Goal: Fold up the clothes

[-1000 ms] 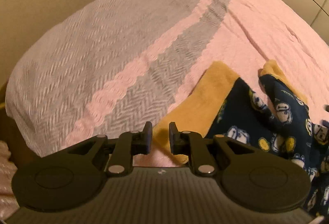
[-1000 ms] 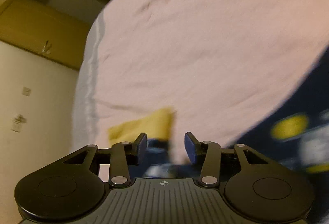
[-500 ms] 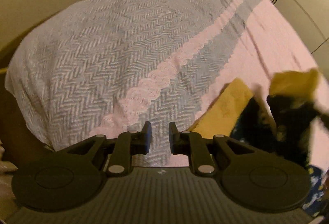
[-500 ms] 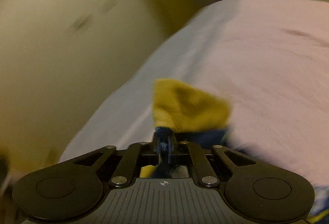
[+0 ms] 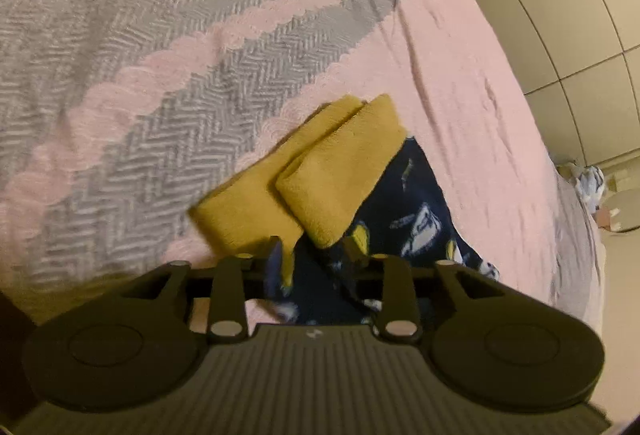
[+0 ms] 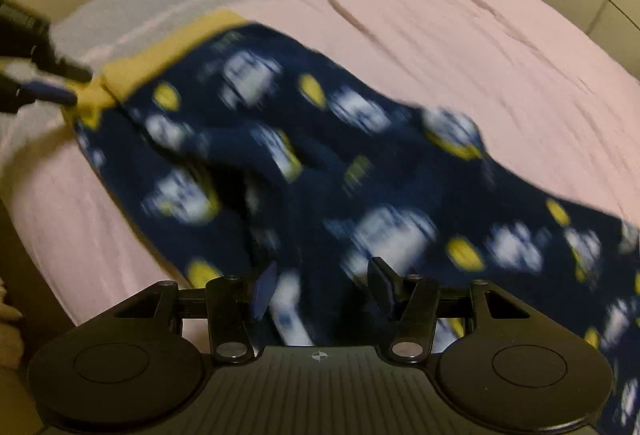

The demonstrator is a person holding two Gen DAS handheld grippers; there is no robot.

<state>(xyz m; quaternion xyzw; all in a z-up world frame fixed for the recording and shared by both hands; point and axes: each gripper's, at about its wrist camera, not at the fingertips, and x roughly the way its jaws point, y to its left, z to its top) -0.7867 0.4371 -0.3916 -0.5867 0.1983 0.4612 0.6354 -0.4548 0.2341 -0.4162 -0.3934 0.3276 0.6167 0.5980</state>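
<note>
The navy fleece trousers with white-and-yellow print and mustard cuffs (image 6: 320, 139) lie leg-on-leg on the pink bedspread (image 6: 480, 35). Both jaws stand apart: left hand-held gripper (image 5: 312, 255) at the cuffs, right hand-held gripper (image 6: 320, 283) over the legs. Next likely calls for gripping cuffs and folding toward the waist.

I can't read any text, brand, number or label in either wrist view. The nearest thing to a sign is a small white mark on the ribbed body of the left gripper (image 5: 314, 259) and a small crosshair symbol on that of the right gripper (image 6: 320, 289). The print on the navy pyjama trousers (image 6: 320, 163) is blurred; I make out figures, no letters.
</note>
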